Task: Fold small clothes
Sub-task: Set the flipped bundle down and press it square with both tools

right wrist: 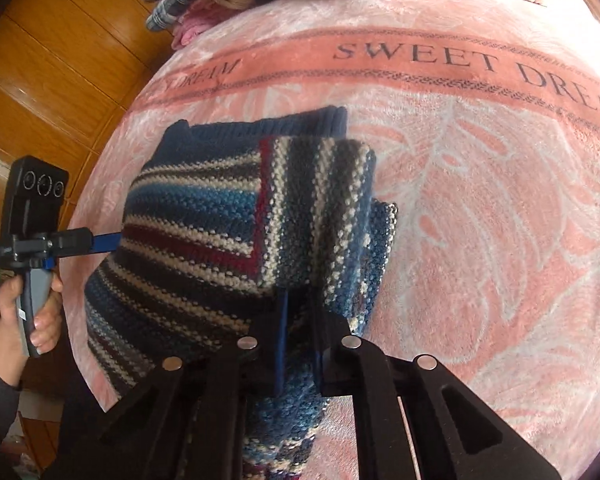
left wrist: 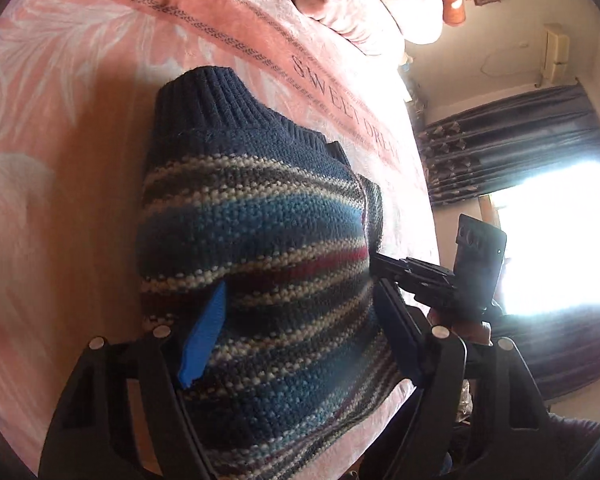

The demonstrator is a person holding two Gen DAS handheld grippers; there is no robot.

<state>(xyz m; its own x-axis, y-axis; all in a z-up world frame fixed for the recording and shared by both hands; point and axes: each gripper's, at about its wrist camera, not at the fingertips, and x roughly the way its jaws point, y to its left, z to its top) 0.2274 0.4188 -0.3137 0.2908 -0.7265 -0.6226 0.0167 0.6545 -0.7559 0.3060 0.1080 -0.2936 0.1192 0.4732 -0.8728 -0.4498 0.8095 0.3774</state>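
Right tool (right wrist: 298,344) nearly closed, pinching a folded striped sleeve of the sweater (right wrist: 204,216) at its near edge. Left tool (left wrist: 292,336) spread wide over the sweater's near hem, one blue finger (left wrist: 204,340) lying on the knit, the other along the right edge; whether it grips the cloth, cannot tell. Sweater lies flat on the pink blanket (right wrist: 480,200) of the bed, navy collar at the far end, lettered band beyond.
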